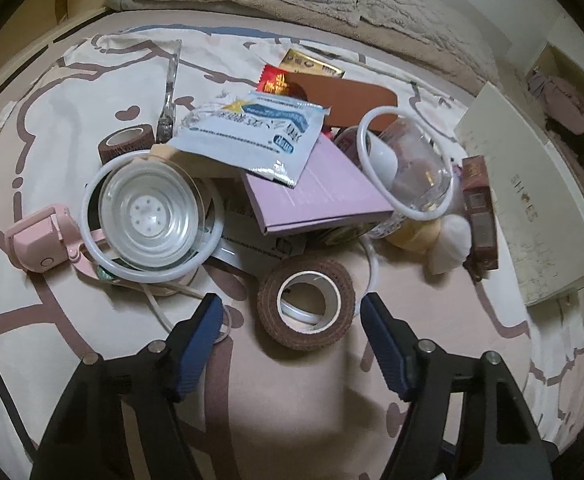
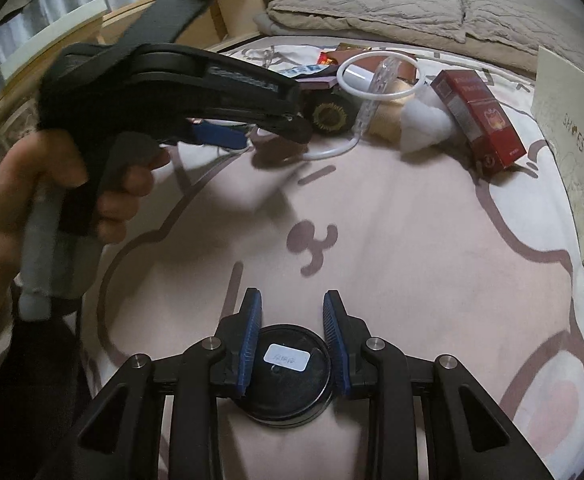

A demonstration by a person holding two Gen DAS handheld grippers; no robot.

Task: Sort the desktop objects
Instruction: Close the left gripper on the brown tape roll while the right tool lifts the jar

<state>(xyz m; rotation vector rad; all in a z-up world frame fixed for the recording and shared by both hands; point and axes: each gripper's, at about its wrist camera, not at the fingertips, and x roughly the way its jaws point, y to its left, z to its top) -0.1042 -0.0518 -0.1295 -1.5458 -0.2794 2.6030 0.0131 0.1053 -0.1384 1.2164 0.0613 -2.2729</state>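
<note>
Two wrist views of a sorting task carried out on a bed whose patterned sheet point(image 1: 292, 408) bears a pile of small objects. The left tongs point(image 1: 292, 316) stand part-open over a brown tape roll point(image 1: 306, 306), which lies flat on the sheet at the near edge of the pile; the blue pads point(image 1: 197, 344) flank the roll on either side without touching it, so nothing is held yet. The right tongs point(image 2: 292, 344) are closed on a round black tin point(image 2: 287, 372) with a white label, its rim pinched between the two pads just above the sheet and well apart from the pile. Behind the roll lie a glass lid with a white ring point(image 1: 151, 216), a pink device point(image 1: 39, 240), a purple booklet point(image 1: 312, 196), a foil sachet point(image 1: 251, 132) and a red carton point(image 1: 480, 216); a white shoe box point(image 1: 532, 200) stands at the right. The step in hand appears to be the left-hand pickup of the tape roll. The next move probably calls for lowering the pads to bracket the roll's outer wall and closing squarely, avoiding the thin white tube point(image 1: 372, 272) beside it.
</note>
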